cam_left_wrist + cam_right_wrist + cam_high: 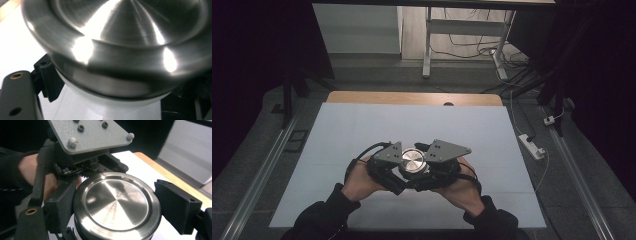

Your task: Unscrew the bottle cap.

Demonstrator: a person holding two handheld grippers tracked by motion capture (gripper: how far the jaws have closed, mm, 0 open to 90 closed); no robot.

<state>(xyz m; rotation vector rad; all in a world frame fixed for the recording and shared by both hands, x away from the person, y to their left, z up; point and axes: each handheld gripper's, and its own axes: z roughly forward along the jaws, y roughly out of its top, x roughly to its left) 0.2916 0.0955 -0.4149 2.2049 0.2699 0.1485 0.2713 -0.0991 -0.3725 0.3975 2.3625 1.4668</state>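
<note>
A round jar with a brushed steel lid [413,161] is held above the white table top, near its front middle. Both grippers meet at it. My left gripper [398,175] comes in from the left and is shut on the jar; in the left gripper view the lid [120,37] looms very close, with the white body [112,105] under it and one black pad [47,80] against its side. My right gripper [115,205] comes in from the right with its pads [58,207] pressed on opposite sides of the lid [116,201]. The other gripper's grey plate [87,132] and hand lie behind.
The white sheet [362,130] covers the table, with a wooden strip [412,97] along the far edge. A white power strip [532,146] and cables lie on the floor at the right. Metal rails [262,170] run along both sides, and desk legs [427,50] stand beyond.
</note>
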